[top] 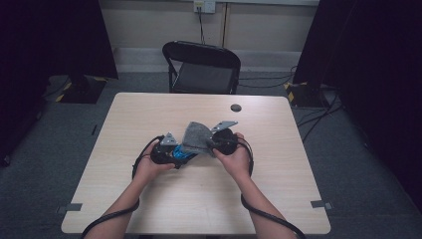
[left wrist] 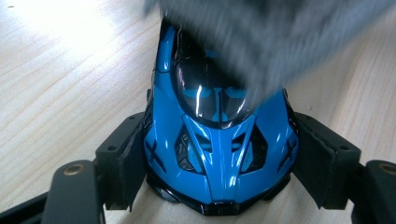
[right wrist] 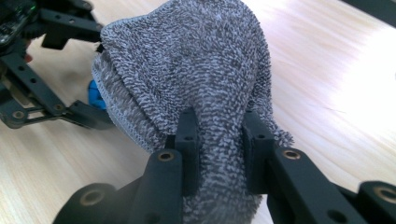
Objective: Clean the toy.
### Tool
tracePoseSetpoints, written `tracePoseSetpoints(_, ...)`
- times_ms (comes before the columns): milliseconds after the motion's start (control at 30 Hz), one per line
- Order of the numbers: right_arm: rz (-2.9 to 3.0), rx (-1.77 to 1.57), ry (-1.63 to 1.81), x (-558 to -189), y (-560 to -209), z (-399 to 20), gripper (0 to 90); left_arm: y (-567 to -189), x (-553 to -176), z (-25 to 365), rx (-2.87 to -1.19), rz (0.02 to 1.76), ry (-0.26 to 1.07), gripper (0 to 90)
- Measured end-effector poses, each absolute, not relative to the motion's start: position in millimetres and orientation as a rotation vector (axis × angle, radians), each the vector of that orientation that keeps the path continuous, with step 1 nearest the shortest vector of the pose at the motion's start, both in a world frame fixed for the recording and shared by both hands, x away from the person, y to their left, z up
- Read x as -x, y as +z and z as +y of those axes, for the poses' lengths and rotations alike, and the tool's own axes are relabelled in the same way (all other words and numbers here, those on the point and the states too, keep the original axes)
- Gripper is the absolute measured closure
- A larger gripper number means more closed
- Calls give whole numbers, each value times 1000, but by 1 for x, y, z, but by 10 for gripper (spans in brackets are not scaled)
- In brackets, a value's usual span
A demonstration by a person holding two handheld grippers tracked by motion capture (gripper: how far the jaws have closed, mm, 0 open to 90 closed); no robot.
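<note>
A shiny blue toy car [left wrist: 219, 144] sits clamped between the black jaws of my left gripper [left wrist: 219, 158], its nose pointing away over the wooden table. In the high view the blue toy car [top: 180, 153] peeks out beside the left gripper [top: 171, 152] at mid-table. My right gripper [right wrist: 219, 140] is shut on a bunched grey terry cloth [right wrist: 196, 70]. The grey cloth [top: 196, 137] drapes over the car's far end, and its blurred edge [left wrist: 280, 42] covers the car's front. The right gripper [top: 214, 144] sits just right of the car.
The light wooden table [top: 199, 199] has a round dark grommet [top: 236, 107] near its far edge. A black folding chair [top: 201, 67] stands behind the table. Dark curtains flank the room and cables lie on the grey floor at right.
</note>
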State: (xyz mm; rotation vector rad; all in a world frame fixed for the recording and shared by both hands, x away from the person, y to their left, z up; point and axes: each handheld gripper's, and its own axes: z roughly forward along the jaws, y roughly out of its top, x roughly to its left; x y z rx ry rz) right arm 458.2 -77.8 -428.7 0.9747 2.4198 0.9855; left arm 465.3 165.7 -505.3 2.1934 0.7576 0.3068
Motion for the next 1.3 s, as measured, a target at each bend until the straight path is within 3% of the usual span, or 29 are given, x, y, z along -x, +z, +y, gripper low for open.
tracePoseSetpoints(467,2542,-815,851,-453,-454,-21,707,-505,-465,166,-2191,758,312,258)
tracePoseSetpoints(1300,2507,-962,855,-482,-451,-54,711,-505,-465,166,-2193,757,308,258)
